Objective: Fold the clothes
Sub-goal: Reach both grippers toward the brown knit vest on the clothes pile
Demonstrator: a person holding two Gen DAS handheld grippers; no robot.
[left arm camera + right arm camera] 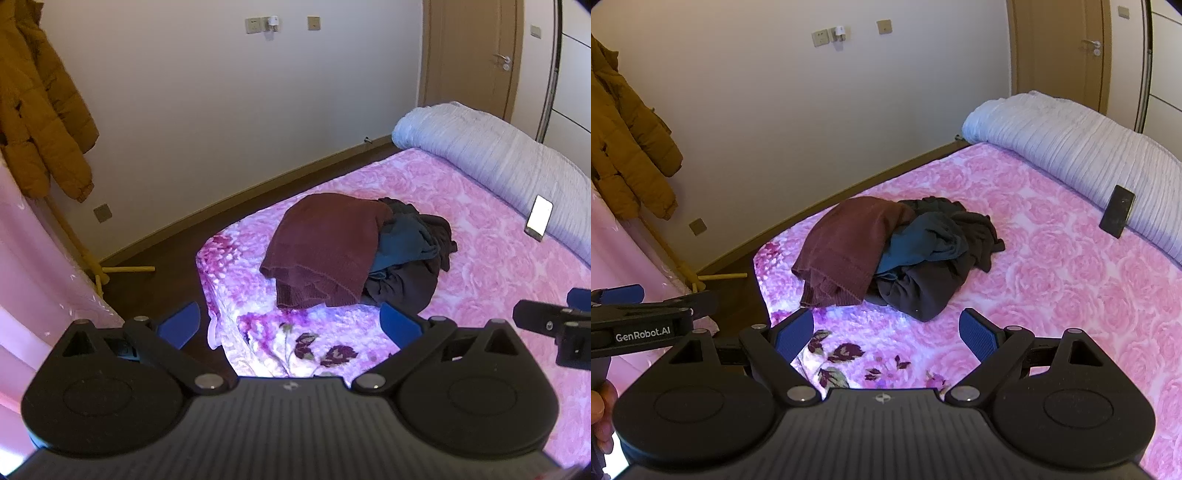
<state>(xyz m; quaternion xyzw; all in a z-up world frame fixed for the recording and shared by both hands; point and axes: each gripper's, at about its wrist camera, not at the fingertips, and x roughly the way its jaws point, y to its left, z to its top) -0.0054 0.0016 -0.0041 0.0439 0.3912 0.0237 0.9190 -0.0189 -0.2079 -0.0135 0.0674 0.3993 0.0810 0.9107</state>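
A heap of clothes lies on the pink rose-patterned bed [480, 266] [1071, 280]: a maroon knit sweater [325, 247] [849, 247] on the left, a teal garment [402, 243] [923, 240] in the middle, dark grey clothes [410, 280] [923, 284] beneath and to the right. My left gripper [290, 325] is open and empty, short of the heap's near edge. My right gripper [886, 332] is open and empty, also just short of the heap. Each gripper shows at the edge of the other's view [554, 325] [639, 317].
A rolled white quilt [491, 155] [1071, 140] lies along the bed's far side with a phone [539, 218] [1117, 210] leaning on it. A mustard coat [37, 103] [624, 140] hangs on a wooden stand at left. Dark floor runs along the wall; a door [476, 55] is at back right.
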